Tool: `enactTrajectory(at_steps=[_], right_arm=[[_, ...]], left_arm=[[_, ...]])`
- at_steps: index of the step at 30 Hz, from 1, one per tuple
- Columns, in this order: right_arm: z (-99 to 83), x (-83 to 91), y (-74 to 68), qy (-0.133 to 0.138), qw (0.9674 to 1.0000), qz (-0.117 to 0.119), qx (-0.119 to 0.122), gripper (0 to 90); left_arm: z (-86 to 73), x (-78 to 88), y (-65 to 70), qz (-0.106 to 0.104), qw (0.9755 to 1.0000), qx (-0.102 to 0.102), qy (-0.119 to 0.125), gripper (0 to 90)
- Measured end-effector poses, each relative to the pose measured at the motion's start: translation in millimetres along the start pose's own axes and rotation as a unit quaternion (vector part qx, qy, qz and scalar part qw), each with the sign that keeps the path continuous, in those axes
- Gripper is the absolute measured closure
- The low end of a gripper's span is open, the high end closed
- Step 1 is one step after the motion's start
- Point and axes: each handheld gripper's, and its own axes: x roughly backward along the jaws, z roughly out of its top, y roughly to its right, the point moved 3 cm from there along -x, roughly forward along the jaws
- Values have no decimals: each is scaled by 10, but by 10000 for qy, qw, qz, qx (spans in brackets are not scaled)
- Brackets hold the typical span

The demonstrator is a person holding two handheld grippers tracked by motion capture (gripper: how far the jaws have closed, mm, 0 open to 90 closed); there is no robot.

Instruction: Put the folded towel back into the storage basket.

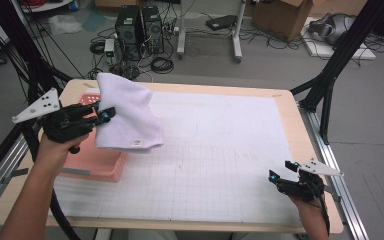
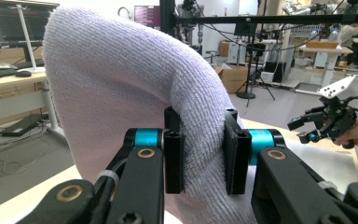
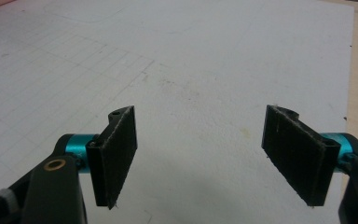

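Observation:
A pale lilac towel [image 1: 127,112] hangs in the air over the table's left side, folded over and draping down. My left gripper [image 1: 102,114] is shut on its edge and holds it up above a pink basket [image 1: 97,162]. In the left gripper view the knitted towel [image 2: 121,93] bulges up between the two black pads [image 2: 174,156], which pinch it. My right gripper [image 1: 283,169] rests low near the table's front right corner, open, with nothing between its pads [image 3: 116,156] but the white gridded mat [image 3: 191,70]. The same right gripper [image 2: 317,123] appears far off in the left gripper view.
The white gridded mat [image 1: 215,160] covers most of the wooden table [image 1: 300,125]. The pink basket stands at the left edge, partly under the towel. Computer towers [image 1: 140,32], cables and black frame legs [image 1: 330,75] lie beyond the table.

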Motion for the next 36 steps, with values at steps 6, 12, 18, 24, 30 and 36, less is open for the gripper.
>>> enactTrajectory(at_steps=[6,12,18,24,30,36], right_arm=[[-8,-11,-7,-42,10000,-15,10,254],[-9,-25,-21,-73,10000,-29,9,254],[-17,-40,-43,-117,9999,-22,41,253],[-21,-48,-53,-129,9999,-20,79,254],[-26,-56,-69,-185,9998,-15,93,254],[-24,-62,-75,-156,9998,-16,111,254]], left_arm=[[-7,273,-182,169,9998,88,75,740],[-169,488,-340,353,9990,281,20,740],[-417,598,-518,539,9959,720,-131,737],[-676,680,-693,916,9868,1250,-465,728],[-896,675,-787,1337,9707,1643,-1131,713],[-944,626,-829,1629,9535,1846,-1739,696]])
